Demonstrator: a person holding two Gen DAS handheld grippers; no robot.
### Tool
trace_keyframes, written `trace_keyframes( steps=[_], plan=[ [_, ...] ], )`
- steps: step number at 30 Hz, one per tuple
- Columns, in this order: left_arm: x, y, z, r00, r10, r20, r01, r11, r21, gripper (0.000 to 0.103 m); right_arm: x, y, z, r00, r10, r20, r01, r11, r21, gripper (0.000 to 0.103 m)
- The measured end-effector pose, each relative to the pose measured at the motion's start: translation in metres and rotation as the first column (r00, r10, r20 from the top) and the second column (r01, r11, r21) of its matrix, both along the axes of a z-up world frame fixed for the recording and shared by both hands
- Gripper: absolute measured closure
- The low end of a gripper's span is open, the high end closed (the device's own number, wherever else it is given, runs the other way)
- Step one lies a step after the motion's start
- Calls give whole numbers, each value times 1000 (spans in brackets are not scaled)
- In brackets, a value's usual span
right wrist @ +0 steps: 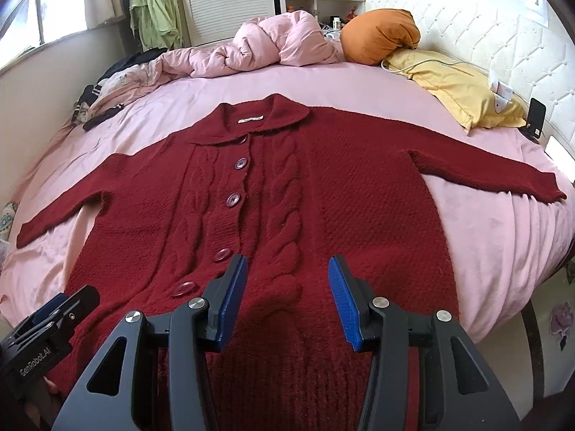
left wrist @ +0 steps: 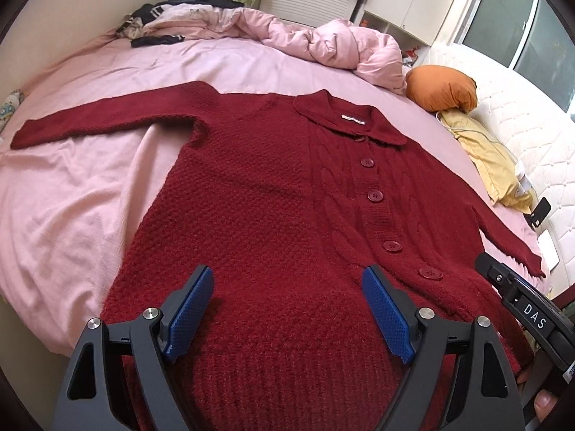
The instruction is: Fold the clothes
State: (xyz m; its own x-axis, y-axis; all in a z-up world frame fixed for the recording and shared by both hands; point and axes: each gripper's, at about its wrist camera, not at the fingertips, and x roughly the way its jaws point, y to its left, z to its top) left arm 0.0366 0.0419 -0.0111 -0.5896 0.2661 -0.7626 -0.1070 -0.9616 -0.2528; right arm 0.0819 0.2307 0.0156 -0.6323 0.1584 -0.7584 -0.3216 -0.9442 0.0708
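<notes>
A dark red knitted cardigan (left wrist: 258, 194) lies flat and buttoned on the pink bed, collar far, hem near me, both sleeves spread out sideways. It also shows in the right wrist view (right wrist: 345, 194). My left gripper (left wrist: 287, 280) is open and empty, hovering over the hem's left half. My right gripper (right wrist: 289, 269) is open and empty over the hem's right half, beside the cable pattern. The right gripper's body (left wrist: 517, 298) shows at the left view's right edge; the left gripper's body (right wrist: 50, 319) shows at the right view's lower left.
The pink sheet (left wrist: 72, 186) covers the bed. A bunched pink duvet (left wrist: 334, 46), an orange cushion (left wrist: 442, 86) and a yellow pillow (left wrist: 492, 158) lie beyond the collar. Dark clothes (left wrist: 158, 39) lie far left. A phone (left wrist: 541, 210) rests by the white headboard (right wrist: 496, 36).
</notes>
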Motion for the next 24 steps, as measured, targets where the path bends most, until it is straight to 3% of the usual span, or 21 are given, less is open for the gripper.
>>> trace_keyframes(
  steps=[13, 17, 21, 24],
  plan=[
    [-3, -2, -2, 1000, -8, 21, 8, 1000, 16, 18, 2, 5, 1, 1000, 6, -15, -7, 998, -60, 55],
    [-7, -3, -5, 999, -22, 43, 20, 999, 33, 18, 7, 18, 2, 996, 50, -71, -63, 979, -194, 55],
    [-9, -3, -6, 998, -23, 51, 21, 999, 49, 18, 10, 46, 0, 986, 97, -133, -140, 919, -368, 55],
    [-10, -3, -7, 998, -27, 55, 24, 998, 63, 16, 21, 78, 1, 978, 79, -195, -153, 902, -403, 55]
  ],
)
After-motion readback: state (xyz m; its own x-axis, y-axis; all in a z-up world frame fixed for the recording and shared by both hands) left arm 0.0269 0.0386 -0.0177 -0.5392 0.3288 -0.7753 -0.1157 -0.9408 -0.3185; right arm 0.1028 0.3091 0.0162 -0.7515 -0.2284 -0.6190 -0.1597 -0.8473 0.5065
